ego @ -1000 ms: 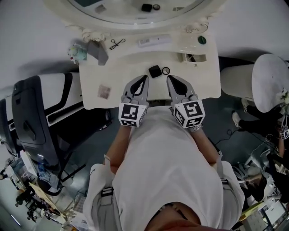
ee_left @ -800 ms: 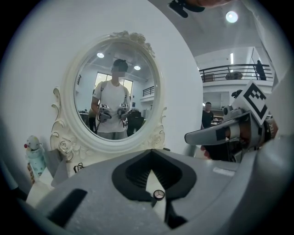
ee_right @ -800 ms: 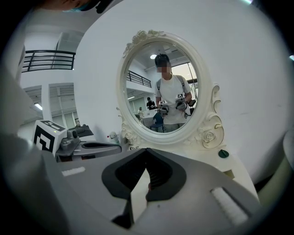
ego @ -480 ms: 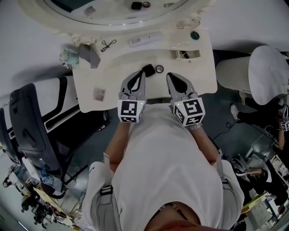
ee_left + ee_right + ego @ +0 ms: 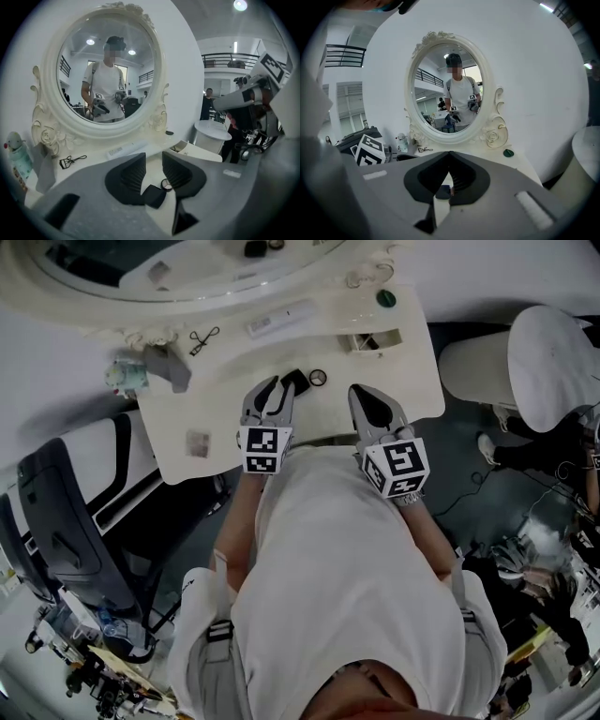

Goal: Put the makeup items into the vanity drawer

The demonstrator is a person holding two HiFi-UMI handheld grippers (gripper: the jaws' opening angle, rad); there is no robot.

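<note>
A black square compact (image 5: 296, 382) and a small round pot (image 5: 319, 378) lie mid-table on the cream vanity (image 5: 403, 390). My left gripper (image 5: 274, 383) hangs just short of the compact. Its jaws have just been opening and stand apart with nothing between them. In the left gripper view the compact (image 5: 153, 196) and the pot (image 5: 166, 183) show below the left gripper (image 5: 153, 158). My right gripper (image 5: 362, 393) is shut and empty, to the right of the pot, and the right gripper view shows the right gripper (image 5: 449, 153) with its jaws together. A small open drawer (image 5: 375, 339) sits at the back right.
An eyelash curler (image 5: 202, 338), a white tube (image 5: 281, 317), a green round lid (image 5: 386, 298), a plush toy (image 5: 122, 377) and a grey block (image 5: 170, 367) lie along the oval mirror's frame (image 5: 99, 132). A white round stool (image 5: 553, 371) stands right, a black chair (image 5: 66, 521) left.
Both grippers have moved forward over the vanity toward the compact. The left gripper dropped lower and its jaws opened; the right stayed shut.
</note>
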